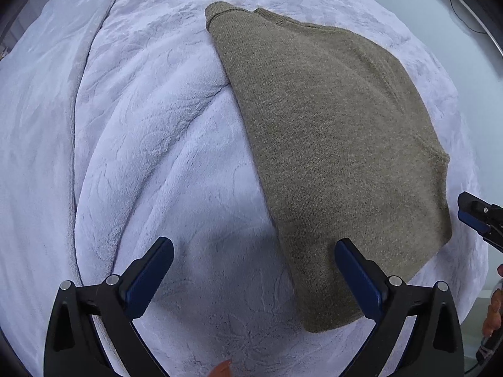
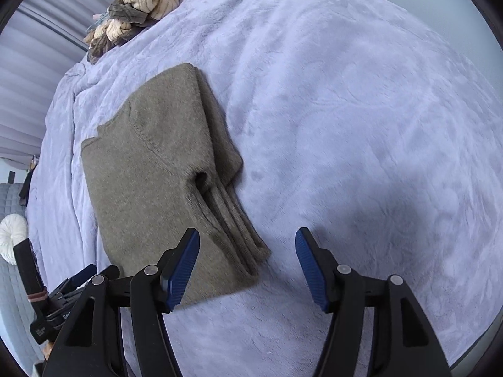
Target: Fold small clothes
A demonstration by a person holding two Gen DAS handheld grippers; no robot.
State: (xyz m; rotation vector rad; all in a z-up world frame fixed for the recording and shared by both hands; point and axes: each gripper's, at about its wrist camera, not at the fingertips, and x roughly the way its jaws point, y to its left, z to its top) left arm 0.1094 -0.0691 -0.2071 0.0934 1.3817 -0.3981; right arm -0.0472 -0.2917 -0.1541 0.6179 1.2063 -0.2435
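Note:
An olive-brown knit sweater (image 1: 333, 144) lies folded flat on a pale lilac plush blanket (image 1: 151, 157). In the right wrist view the same sweater (image 2: 151, 176) shows stacked layers along its right edge. My left gripper (image 1: 254, 248) is open wide above the sweater's near left edge; its right pad hangs over the knit and its left pad over the blanket, with nothing gripped. My right gripper (image 2: 248, 242) is open beside the sweater's near right corner, its left pad over the knit and its right pad over the blanket. Part of the right gripper (image 1: 478, 216) also shows at the left wrist view's right edge.
A heap of tan and brown clothes (image 2: 141, 3) lies at the blanket's far edge. A white round cushion (image 2: 12, 232) and grey quilted fabric (image 2: 12, 282) sit off the blanket at left. The left gripper's body (image 2: 56, 298) shows low left. A hand's fingers (image 1: 493, 308) show at right.

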